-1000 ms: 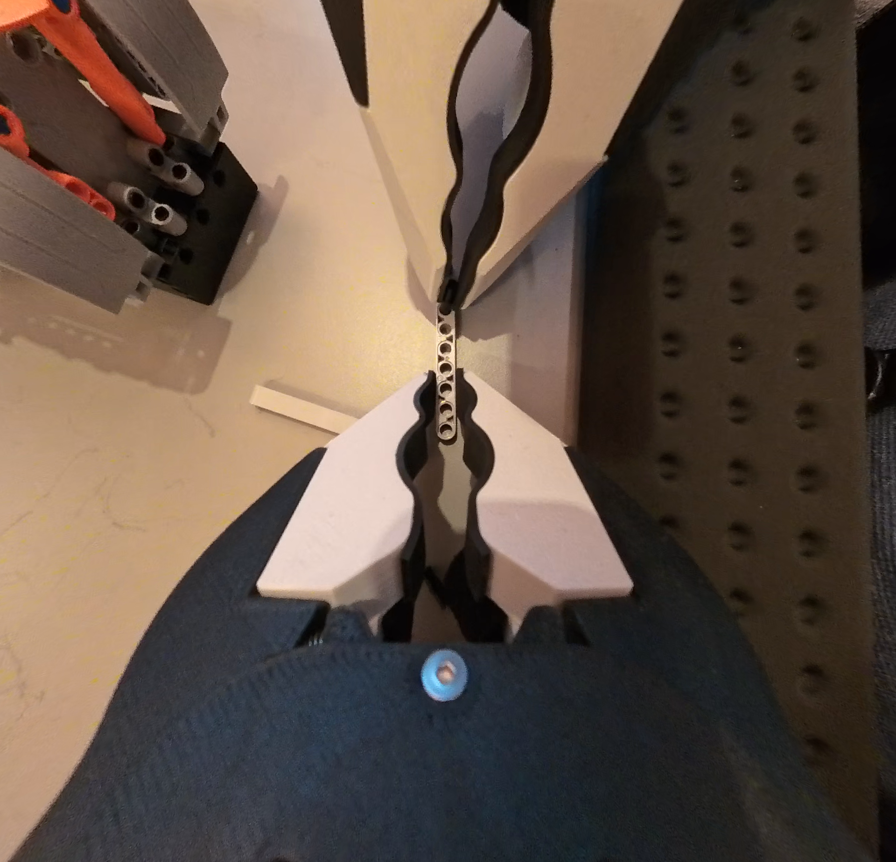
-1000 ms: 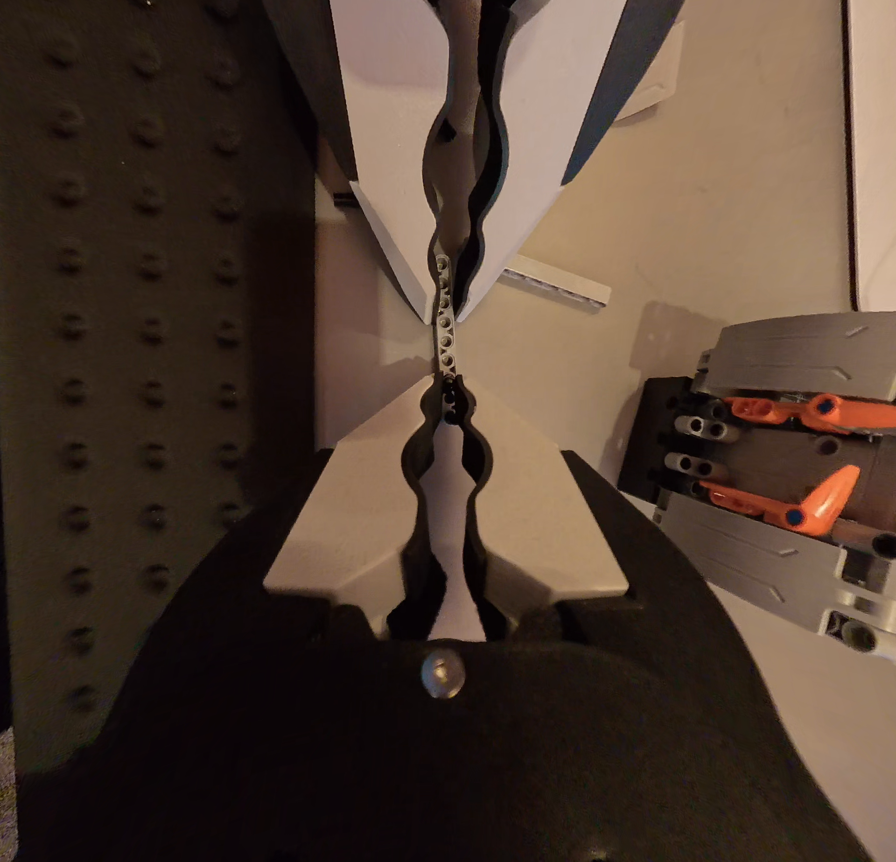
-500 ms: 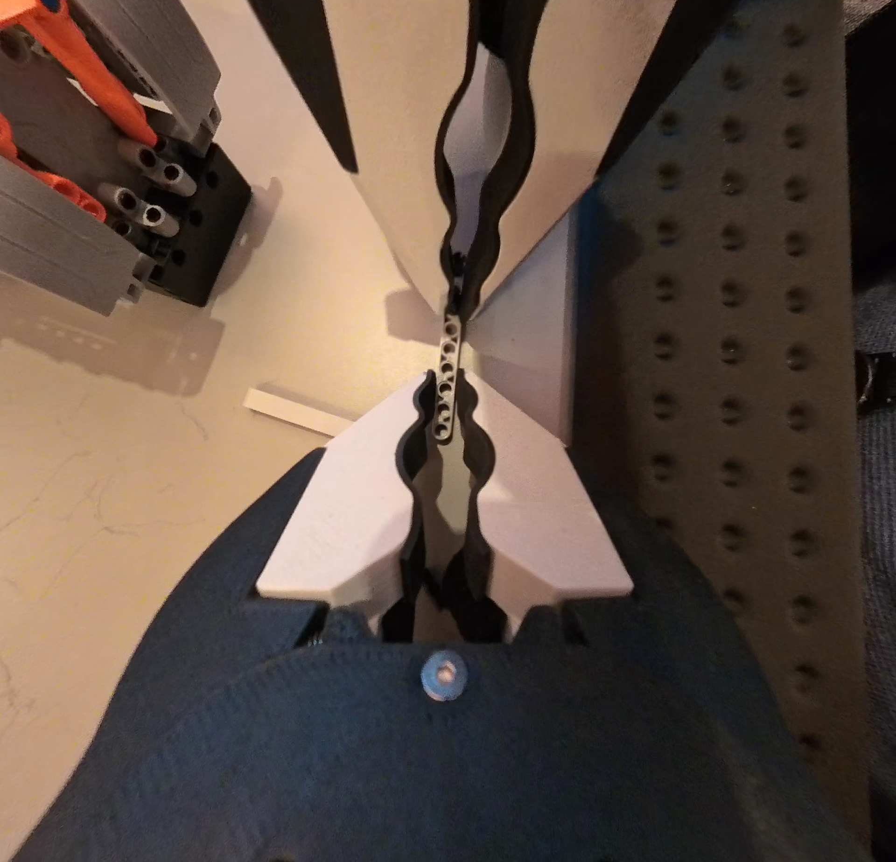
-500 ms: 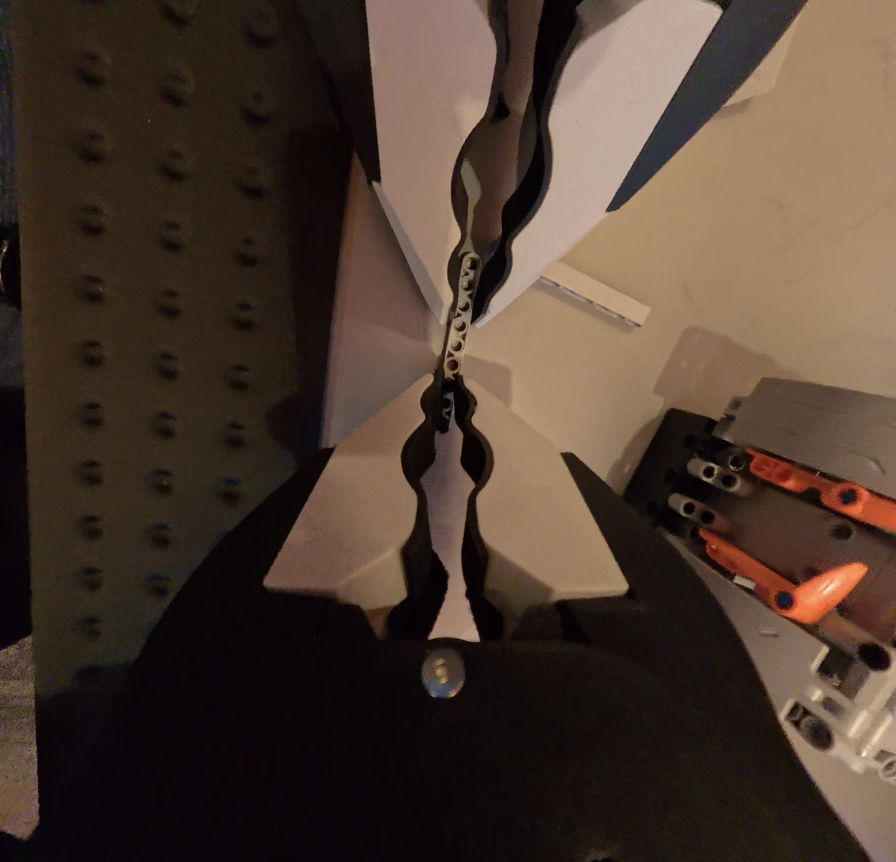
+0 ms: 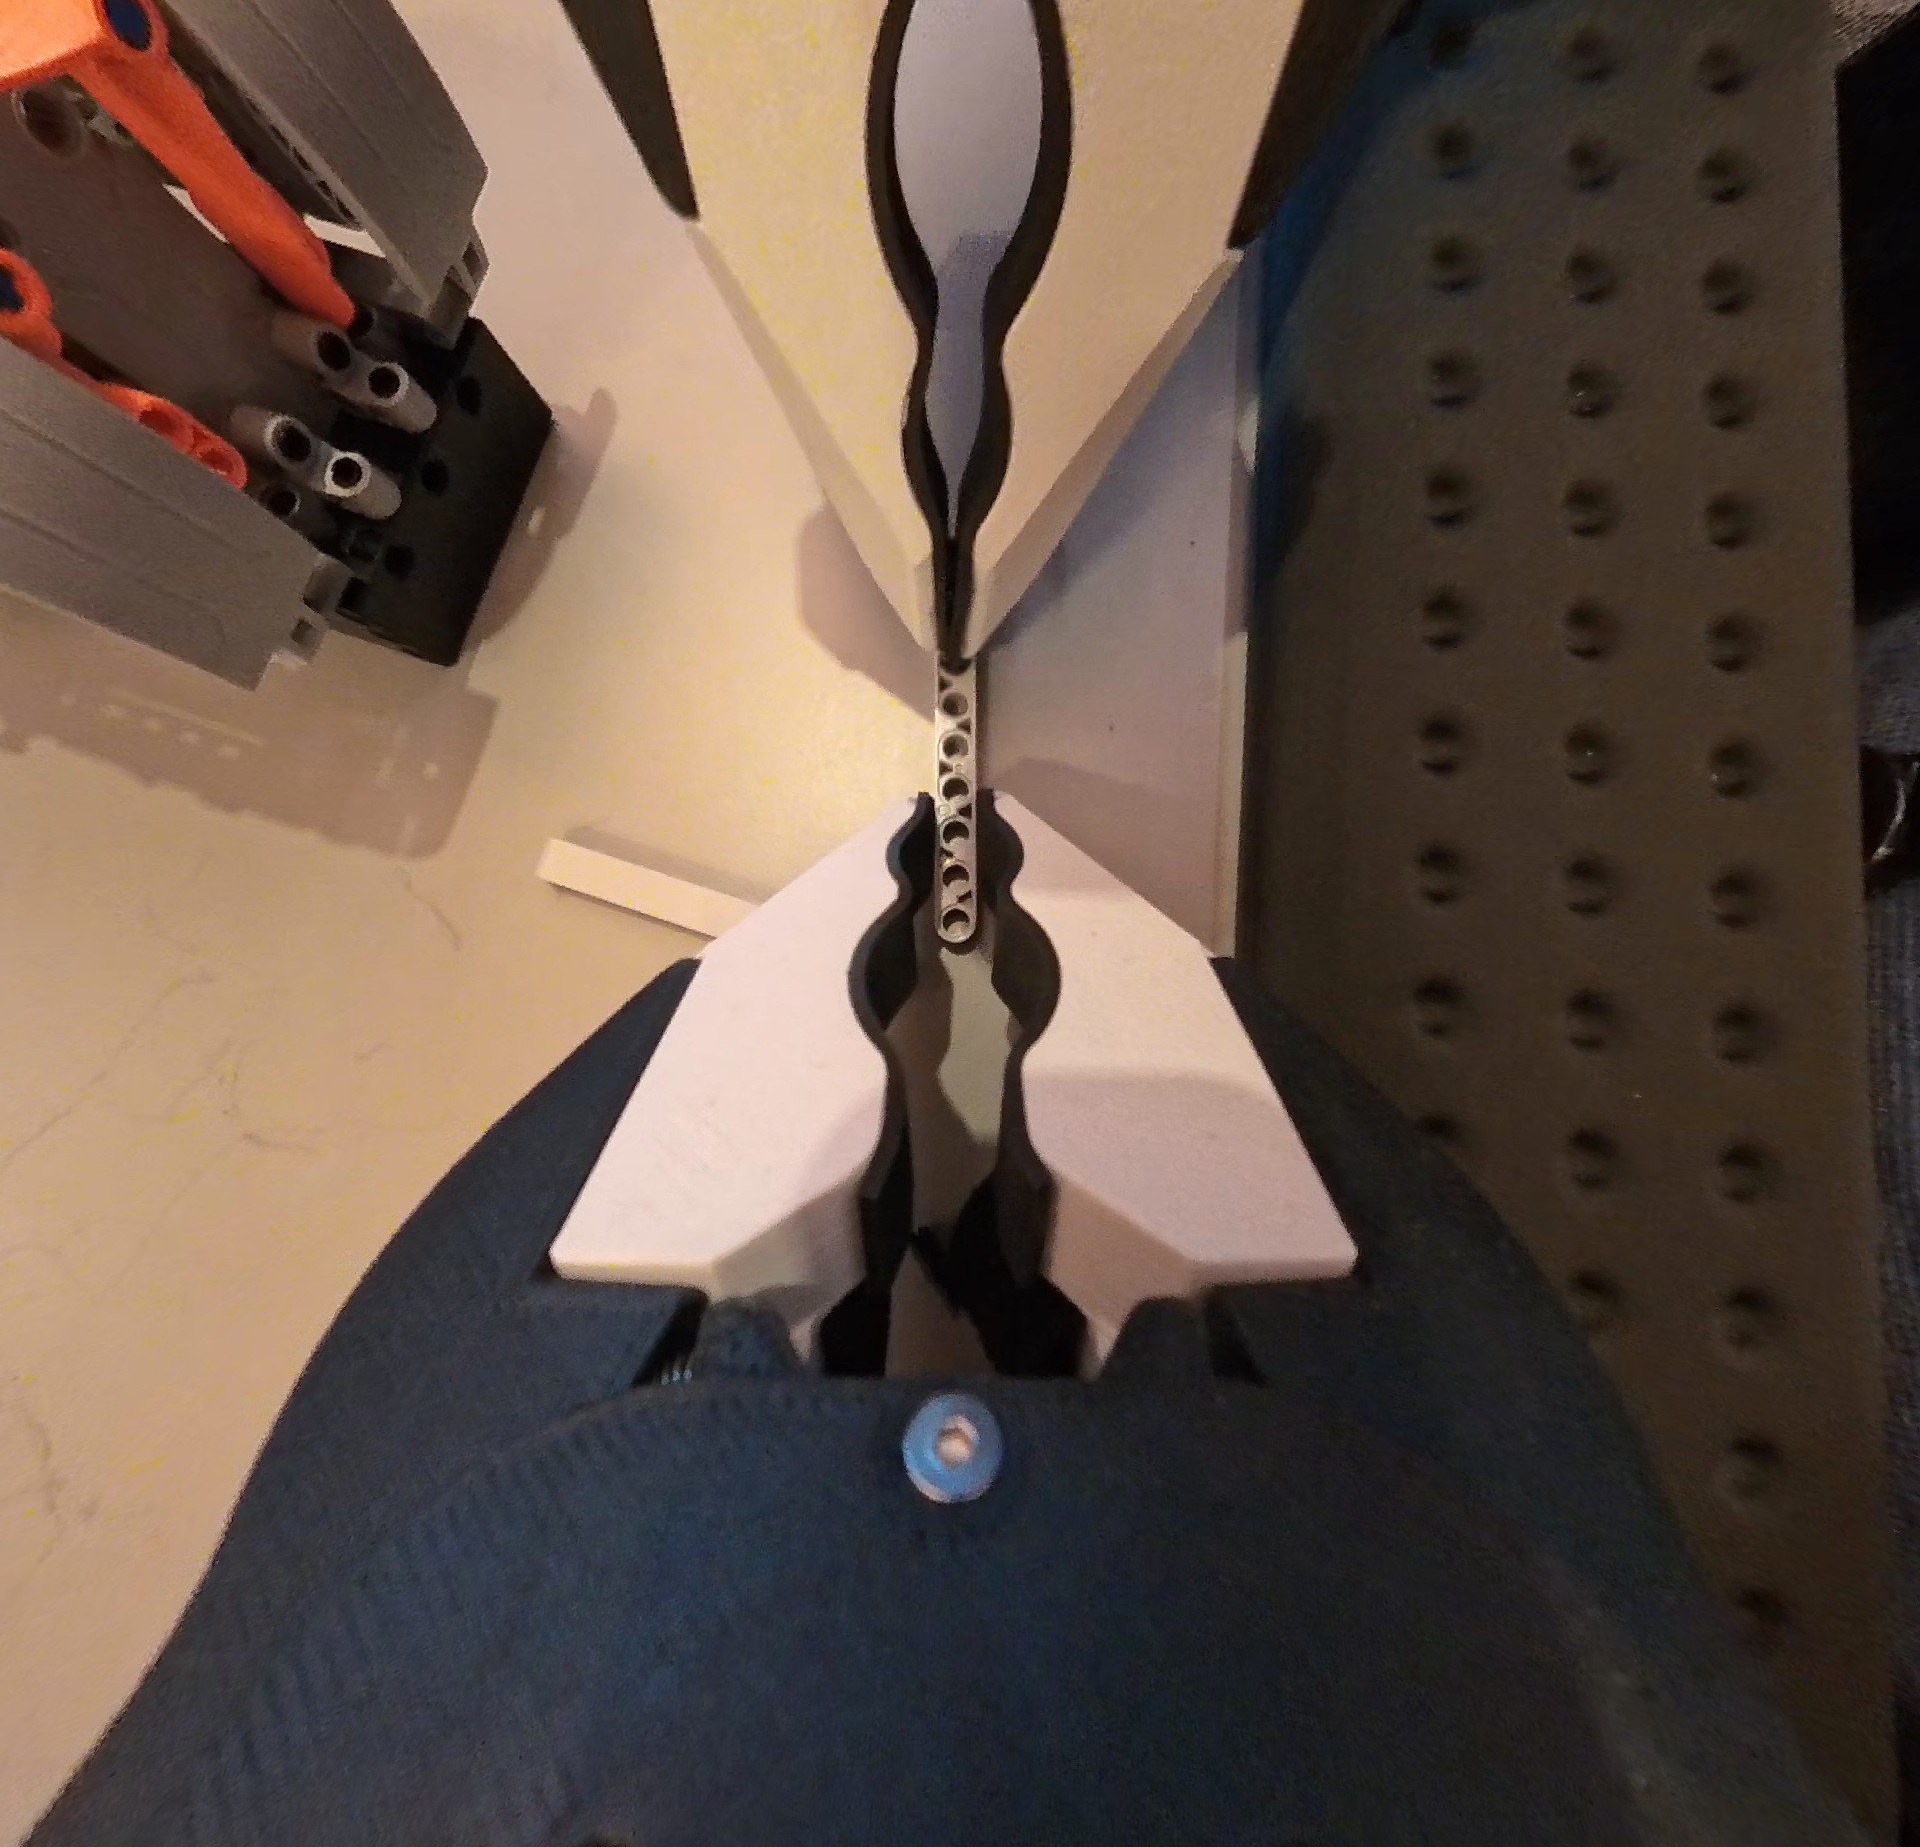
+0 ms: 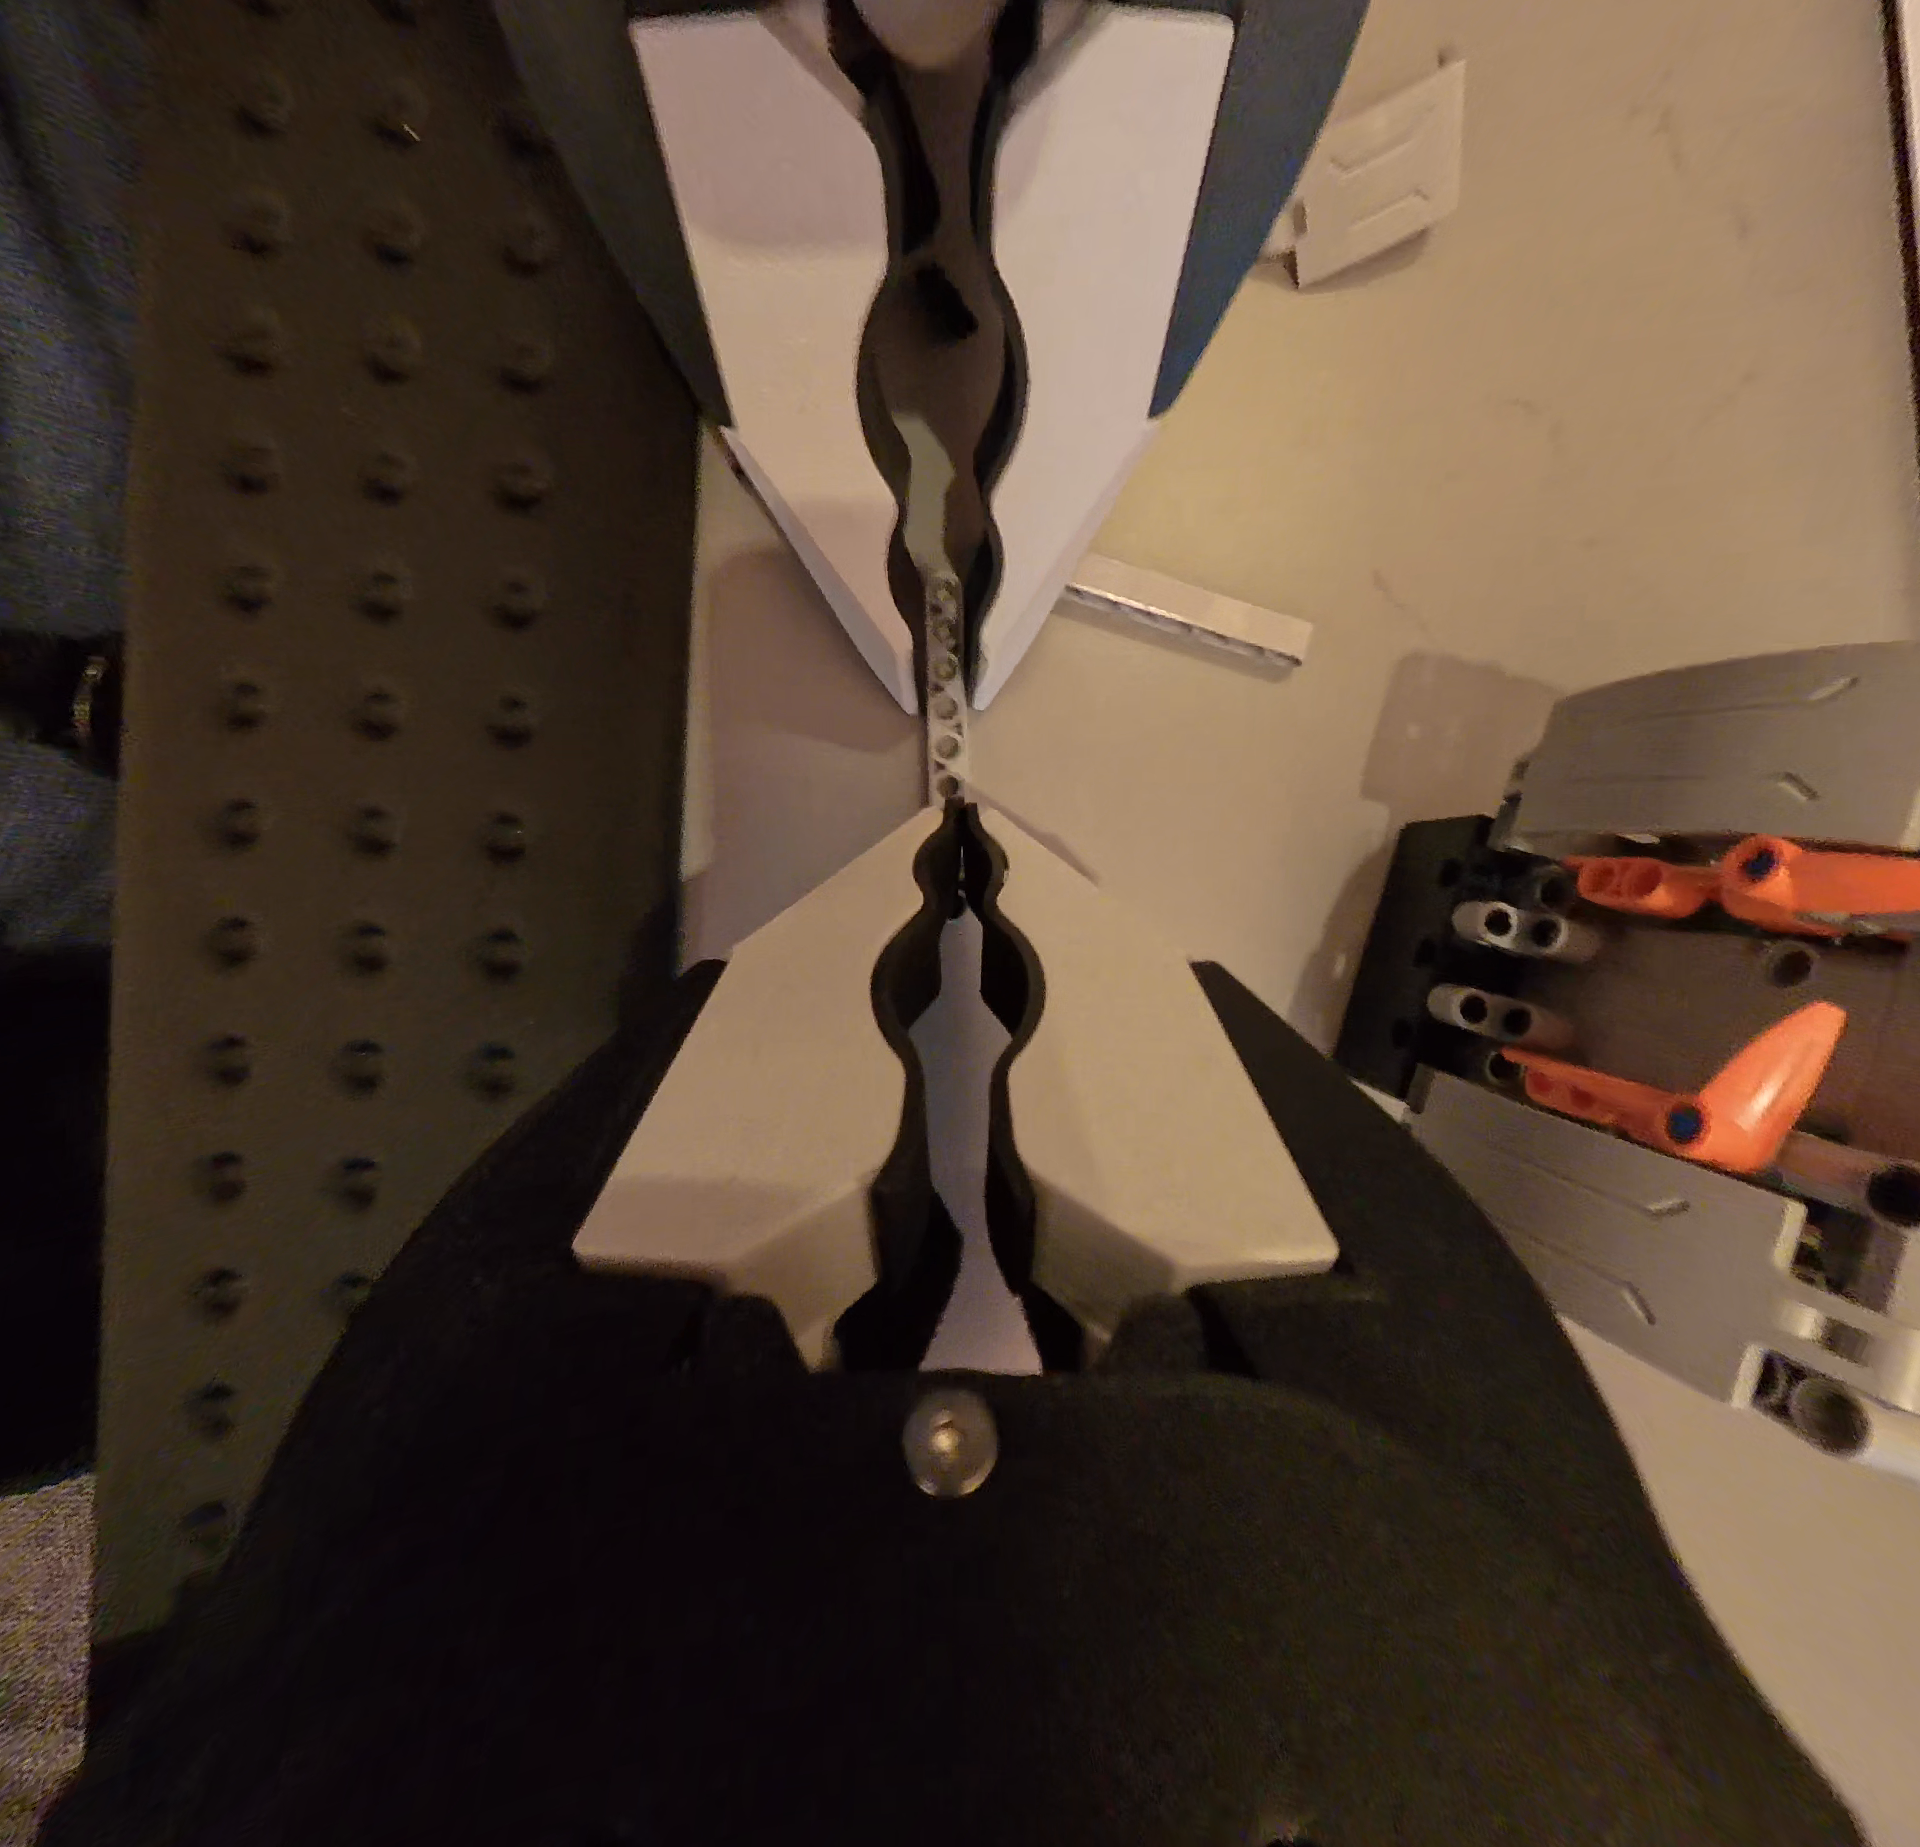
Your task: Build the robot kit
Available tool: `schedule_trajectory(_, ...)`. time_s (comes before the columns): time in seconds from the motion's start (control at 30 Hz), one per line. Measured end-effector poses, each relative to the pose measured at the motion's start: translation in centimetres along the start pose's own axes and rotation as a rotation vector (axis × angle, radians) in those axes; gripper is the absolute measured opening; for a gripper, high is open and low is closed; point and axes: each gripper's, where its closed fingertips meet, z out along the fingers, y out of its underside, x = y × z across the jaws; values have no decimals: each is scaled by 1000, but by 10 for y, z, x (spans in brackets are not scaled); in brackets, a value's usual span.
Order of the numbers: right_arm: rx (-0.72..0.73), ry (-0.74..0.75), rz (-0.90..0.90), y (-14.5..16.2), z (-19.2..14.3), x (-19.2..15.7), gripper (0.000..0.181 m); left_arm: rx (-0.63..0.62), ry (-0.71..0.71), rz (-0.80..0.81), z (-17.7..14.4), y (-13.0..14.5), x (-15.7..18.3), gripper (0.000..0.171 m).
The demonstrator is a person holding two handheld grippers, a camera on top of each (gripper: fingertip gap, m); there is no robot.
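A thin grey beam with a row of holes [image 5: 957, 758] is held in the air between the two grippers, which face each other tip to tip. My left gripper [image 5: 957, 812] is shut on its near end. It also shows in the right wrist view [image 6: 945, 704], with the beam [image 6: 948, 748] sticking out of it. My right gripper [image 6: 954, 823] is shut on a small black pin [image 6: 962, 867], which sits right at the beam's free end. In the left wrist view the right gripper [image 5: 954, 646] meets the beam's far end.
A model of grey panels, orange parts and a black base [image 5: 208, 395] stands on the beige table [image 5: 260, 1070]; it also shows in the right wrist view [image 6: 1662, 1049]. A white strip [image 5: 644, 881] lies by the grippers. A black studded board [image 5: 1558, 758] runs along one side. Only a small space, under 4 cm, lies between the two pairs of fingers.
The right gripper tilted and came closer half a second ago, then straightened. The beam stays gripped by the left gripper, with the black pin still at its end.
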Motion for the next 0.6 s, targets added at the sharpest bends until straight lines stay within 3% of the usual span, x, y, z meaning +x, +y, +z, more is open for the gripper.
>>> schedule_trajectory(0.27,-4,7,-41,3,2,0,0,-1,-2,0,0,0,0,5)
schedule_trajectory(0.6,105,1,75,7,-19,2,0,0,-5,-2,0,0,-1,5)
